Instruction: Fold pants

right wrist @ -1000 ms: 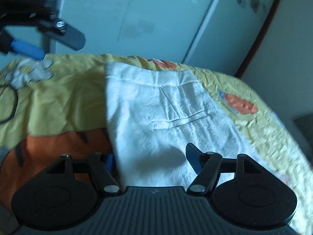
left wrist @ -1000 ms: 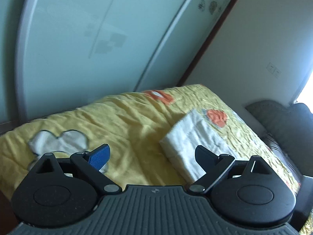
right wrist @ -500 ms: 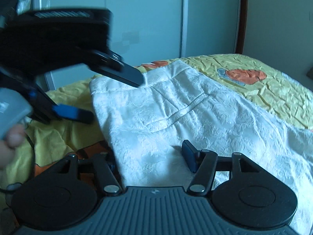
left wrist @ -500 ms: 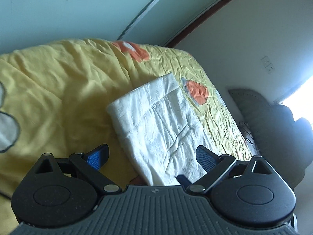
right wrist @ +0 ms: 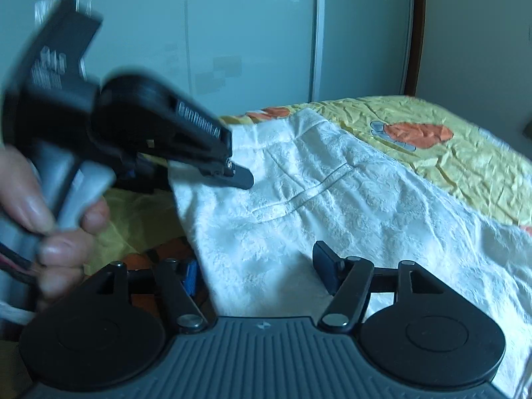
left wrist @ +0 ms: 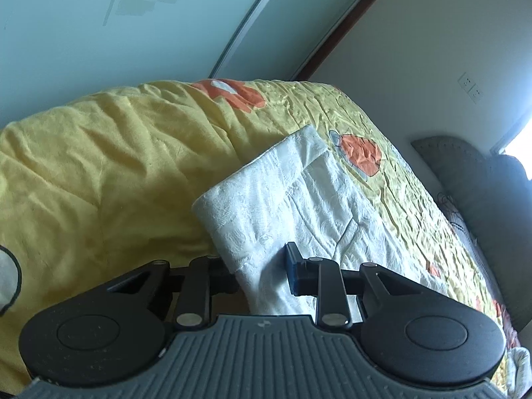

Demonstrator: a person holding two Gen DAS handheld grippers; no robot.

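Note:
White textured pants lie folded lengthwise on a yellow bedspread. My left gripper straddles their near left edge, one finger under the cloth and one on top; the jaws have narrowed around the fabric. In the right wrist view the pants fill the middle. My right gripper straddles the same edge nearer the camera, jaws partly closed around the cloth. The left gripper shows there too, held by a hand.
The bed's edge drops off at left. Sliding glass wardrobe doors stand behind the bed. A dark padded headboard is at right. Orange patches mark the bedspread.
My left gripper moved down onto the pants' edge and its jaws narrowed around the cloth. My right gripper's jaws also narrowed on the edge. The left gripper came closer in the right view.

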